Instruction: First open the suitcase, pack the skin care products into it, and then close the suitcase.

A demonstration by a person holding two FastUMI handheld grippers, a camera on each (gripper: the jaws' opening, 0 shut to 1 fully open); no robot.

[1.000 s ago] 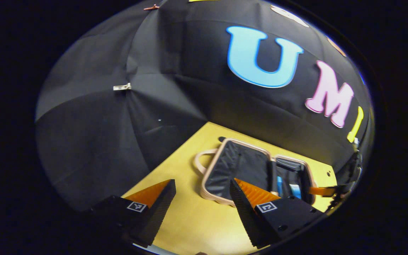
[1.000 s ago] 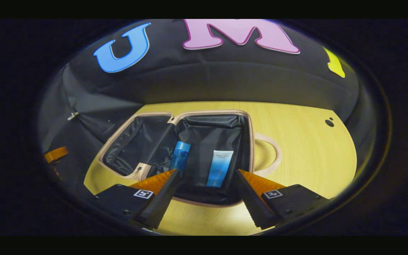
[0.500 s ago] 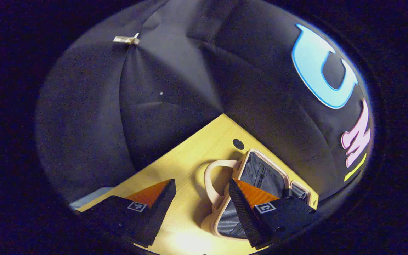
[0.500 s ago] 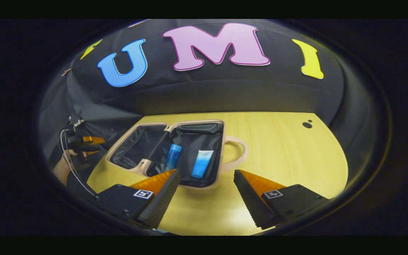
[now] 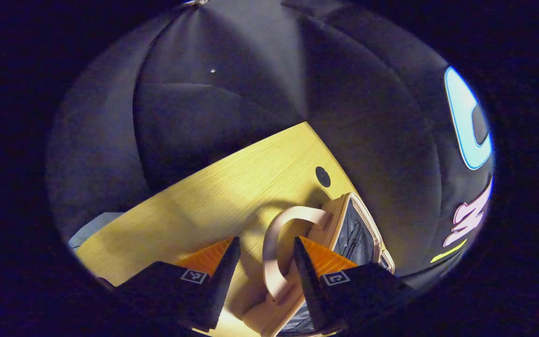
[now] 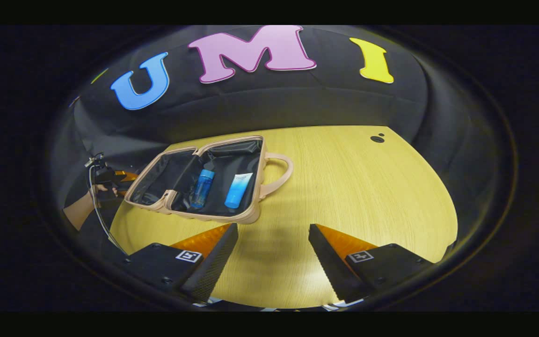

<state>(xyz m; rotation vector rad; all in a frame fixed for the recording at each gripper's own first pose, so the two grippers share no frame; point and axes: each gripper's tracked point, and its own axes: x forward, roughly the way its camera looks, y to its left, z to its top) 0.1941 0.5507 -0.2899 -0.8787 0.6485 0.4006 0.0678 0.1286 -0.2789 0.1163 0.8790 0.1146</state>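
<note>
Between our left gripper's (image 5: 262,255) parted, empty fingers arches the pink handle (image 5: 281,243) of the suitcase (image 6: 199,180), its loop running lengthwise away from the jaws, with the raised lid half (image 5: 353,229) just right of them. That case lies open on the yellow table (image 6: 353,187), a blue bottle (image 6: 202,187) and blue tube (image 6: 237,189) side by side inside. Our right gripper (image 6: 273,255), also spread and empty, sits well back; we judge the left is placed to close the lid.

Recording booth, black cloth wall (image 6: 260,107) round a bare wood table (image 6: 367,196), no home furnishings
</note>
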